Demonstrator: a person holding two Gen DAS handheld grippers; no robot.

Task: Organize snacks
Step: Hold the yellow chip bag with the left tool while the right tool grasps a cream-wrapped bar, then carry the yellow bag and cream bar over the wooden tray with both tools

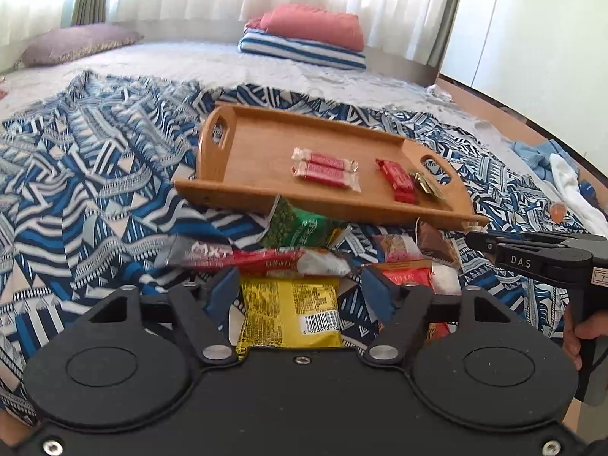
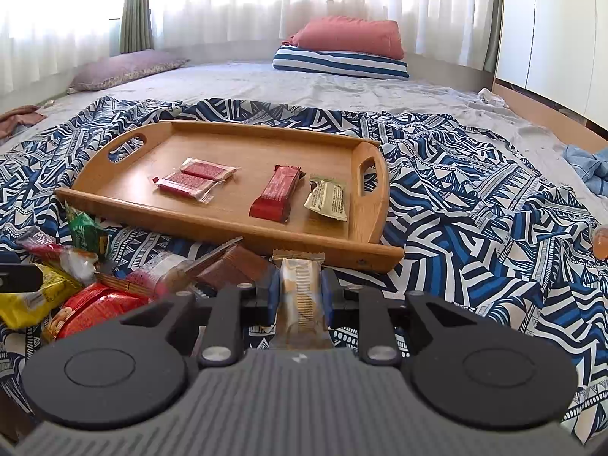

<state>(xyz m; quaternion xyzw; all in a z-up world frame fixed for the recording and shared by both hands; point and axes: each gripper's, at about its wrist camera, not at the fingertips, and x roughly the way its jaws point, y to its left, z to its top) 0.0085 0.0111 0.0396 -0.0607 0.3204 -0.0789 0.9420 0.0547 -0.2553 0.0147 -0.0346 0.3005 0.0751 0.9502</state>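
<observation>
Though unlifted, wafer pack between jaws

Bright daylight glared through blown-out sheer curtains, soft shadows fell, fisheye edges curved, nearest snack wrappers blurred.

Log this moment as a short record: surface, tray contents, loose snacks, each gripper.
surface: bed with blue patterned cloth
tray: wooden tray on the cloth
tray contents: two pink-red bars, dark red bar, pale packet
loose snacks: pile in front of the tray, including yellow packet and green packet
left gripper: open above the yellow packet
right gripper: shut on a tan wrapped snack
</observation>
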